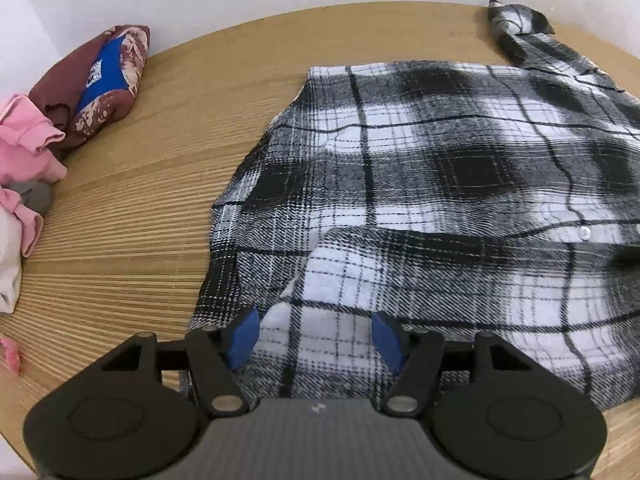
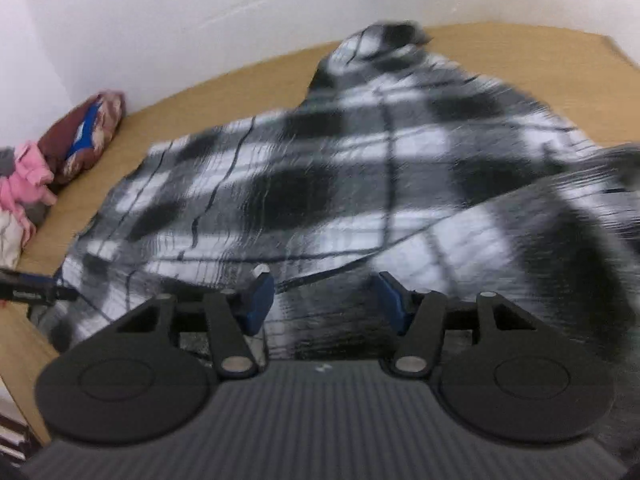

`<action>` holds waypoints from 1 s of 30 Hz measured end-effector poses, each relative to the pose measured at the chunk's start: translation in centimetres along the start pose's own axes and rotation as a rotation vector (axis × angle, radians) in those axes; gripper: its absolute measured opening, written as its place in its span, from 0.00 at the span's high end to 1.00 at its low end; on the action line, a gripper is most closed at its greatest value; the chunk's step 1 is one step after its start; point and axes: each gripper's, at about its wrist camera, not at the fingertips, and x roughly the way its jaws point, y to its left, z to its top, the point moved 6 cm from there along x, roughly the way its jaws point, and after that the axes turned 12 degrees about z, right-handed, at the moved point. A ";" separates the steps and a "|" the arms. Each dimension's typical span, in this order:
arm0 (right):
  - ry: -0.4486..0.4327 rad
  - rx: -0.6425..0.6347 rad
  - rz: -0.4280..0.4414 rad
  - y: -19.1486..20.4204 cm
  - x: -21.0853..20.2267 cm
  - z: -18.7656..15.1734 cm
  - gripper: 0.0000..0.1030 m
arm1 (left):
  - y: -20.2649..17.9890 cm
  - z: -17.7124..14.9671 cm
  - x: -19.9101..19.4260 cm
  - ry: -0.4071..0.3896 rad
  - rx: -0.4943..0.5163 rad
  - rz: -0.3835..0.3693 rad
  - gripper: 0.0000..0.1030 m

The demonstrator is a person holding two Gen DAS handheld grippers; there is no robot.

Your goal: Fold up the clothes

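Note:
A black-and-white plaid shirt [image 1: 440, 168] lies spread on the wooden table [image 1: 140, 208], with one flap folded over its near part and a sleeve [image 1: 520, 28] trailing to the far right. My left gripper [image 1: 315, 340] hovers over the shirt's near left corner, blue pads [image 1: 244, 338] wide apart and nothing pinched between them. In the blurred right wrist view the same shirt [image 2: 320, 168] fills the middle. My right gripper [image 2: 324, 300] stands open just above the cloth, and its pads [image 2: 258, 300] grip nothing.
A folded maroon garment with a blue print [image 1: 96, 80] and a heap of pink clothes [image 1: 24, 148] sit at the table's left, against the white wall. The right wrist view shows them too: the maroon garment [image 2: 84, 136] and the pink heap [image 2: 28, 180]. Bare wood lies between them and the shirt.

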 end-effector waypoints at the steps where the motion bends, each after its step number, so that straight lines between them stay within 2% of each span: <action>1: -0.023 0.007 -0.023 -0.4 -1.6 0.1 0.43 | -0.1 0.0 -0.4 -0.005 -0.003 -0.009 0.37; 4: -0.086 0.016 -0.118 -1.9 -7.6 -0.7 0.42 | -1.1 -0.2 -1.7 -0.021 -0.005 -0.044 0.37; 7: -0.117 0.043 -0.221 -3.7 -13.5 -3.5 0.37 | -2.8 -0.2 -2.8 -0.035 0.019 -0.077 0.37; 12: -0.098 0.213 -0.275 -7.0 -19.6 -9.6 0.37 | -6.1 -0.4 -4.6 -0.052 0.063 -0.114 0.36; 17: -0.092 0.306 -0.251 -8.4 -20.3 -14.1 0.37 | -9.4 -0.6 -6.8 -0.099 0.125 -0.152 0.36; 21: -0.121 0.303 -0.187 -8.2 -19.8 -14.8 0.37 | -12.1 -0.9 -8.6 -0.127 0.180 -0.188 0.36; 24: -0.080 0.299 -0.140 -8.2 -18.3 -14.9 0.37 | -13.4 -1.4 -9.7 -0.146 0.212 -0.203 0.36; 26: -0.041 0.288 -0.138 -8.0 -17.2 -15.0 0.34 | -13.8 -1.7 -10.2 -0.150 0.227 -0.202 0.36; 27: -0.046 0.264 -0.143 -7.6 -17.1 -14.8 0.36 | -13.7 -1.9 -10.4 -0.149 0.228 -0.202 0.36; 28: -0.051 0.240 -0.131 -7.2 -17.1 -14.5 0.57 | -13.5 -2.1 -10.5 -0.146 0.227 -0.201 0.36; 29: -0.064 0.230 -0.104 -6.7 -17.3 -14.0 0.83 | -13.1 -2.3 -10.5 -0.142 0.224 -0.195 0.36; 30: -0.082 0.228 -0.074 -6.0 -17.7 -13.3 0.83 | -12.8 -2.4 -10.5 -0.139 0.221 -0.189 0.36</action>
